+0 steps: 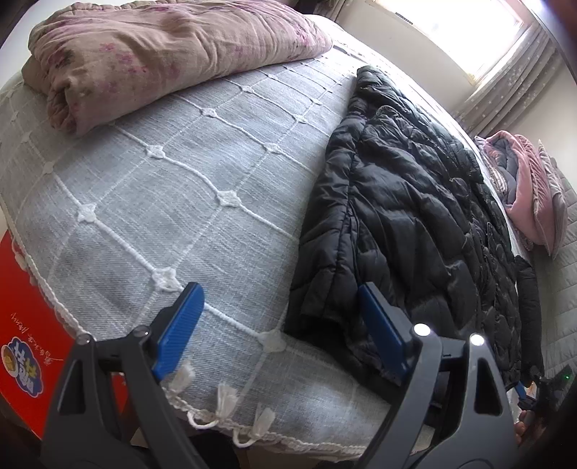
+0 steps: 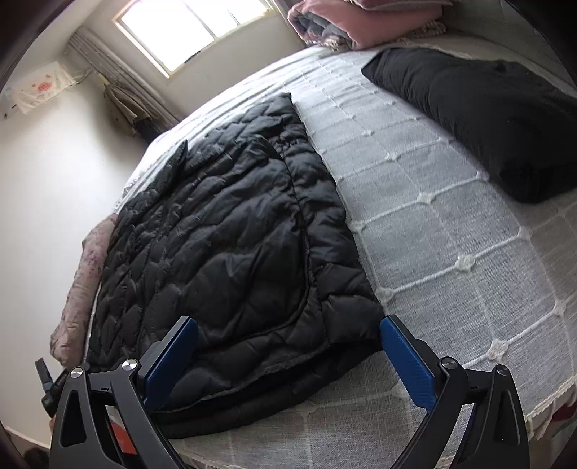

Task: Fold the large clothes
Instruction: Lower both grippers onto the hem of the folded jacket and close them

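A black quilted puffer jacket lies flat on the grey bed cover, reaching from the near edge toward the window. It fills the left half of the right wrist view. My left gripper is open and empty over the bed's near edge, its right finger beside the jacket's hem corner. My right gripper is open, its two blue fingers standing either side of the jacket's near hem, holding nothing.
A folded pink-brown quilt lies at the far left of the bed. A black pillow and pink folded bedding lie at the far right. A red box stands beside the bed. The other gripper shows at the right edge.
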Motion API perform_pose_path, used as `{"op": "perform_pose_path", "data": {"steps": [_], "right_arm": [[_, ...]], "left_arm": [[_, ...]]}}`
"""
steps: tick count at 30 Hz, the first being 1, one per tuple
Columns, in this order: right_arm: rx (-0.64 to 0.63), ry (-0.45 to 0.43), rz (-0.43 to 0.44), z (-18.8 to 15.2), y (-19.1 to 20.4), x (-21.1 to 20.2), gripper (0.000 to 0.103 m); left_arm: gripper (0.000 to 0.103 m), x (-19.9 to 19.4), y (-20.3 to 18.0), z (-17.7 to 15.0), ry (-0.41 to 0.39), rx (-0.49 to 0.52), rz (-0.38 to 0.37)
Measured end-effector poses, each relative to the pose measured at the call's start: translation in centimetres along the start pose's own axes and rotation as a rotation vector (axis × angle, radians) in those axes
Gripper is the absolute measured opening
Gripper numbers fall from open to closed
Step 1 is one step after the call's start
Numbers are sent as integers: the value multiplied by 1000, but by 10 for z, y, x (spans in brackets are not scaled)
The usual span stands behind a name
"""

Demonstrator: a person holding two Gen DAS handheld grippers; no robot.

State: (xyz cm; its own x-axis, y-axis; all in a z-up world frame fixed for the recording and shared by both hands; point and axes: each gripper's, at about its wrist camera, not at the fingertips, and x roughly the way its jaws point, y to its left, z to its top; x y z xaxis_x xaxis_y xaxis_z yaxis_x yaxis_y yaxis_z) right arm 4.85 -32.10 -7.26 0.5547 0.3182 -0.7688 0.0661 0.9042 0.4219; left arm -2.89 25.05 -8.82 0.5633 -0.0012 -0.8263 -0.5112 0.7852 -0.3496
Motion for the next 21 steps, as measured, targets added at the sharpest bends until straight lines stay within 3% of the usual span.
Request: {"op": "perform_pose_path", "data": {"steps": [5, 13, 21], "right_arm": [[18, 29, 35, -2, 0, 7, 97], [40, 69, 7, -3, -3, 19, 82], [99, 97, -5, -3, -14, 27, 69]], "left_arm": [[85, -2, 3, -1, 1, -6, -21], [78, 1, -4, -3, 19, -11, -93], [50, 12, -16, -7, 39, 21, -93]]}}
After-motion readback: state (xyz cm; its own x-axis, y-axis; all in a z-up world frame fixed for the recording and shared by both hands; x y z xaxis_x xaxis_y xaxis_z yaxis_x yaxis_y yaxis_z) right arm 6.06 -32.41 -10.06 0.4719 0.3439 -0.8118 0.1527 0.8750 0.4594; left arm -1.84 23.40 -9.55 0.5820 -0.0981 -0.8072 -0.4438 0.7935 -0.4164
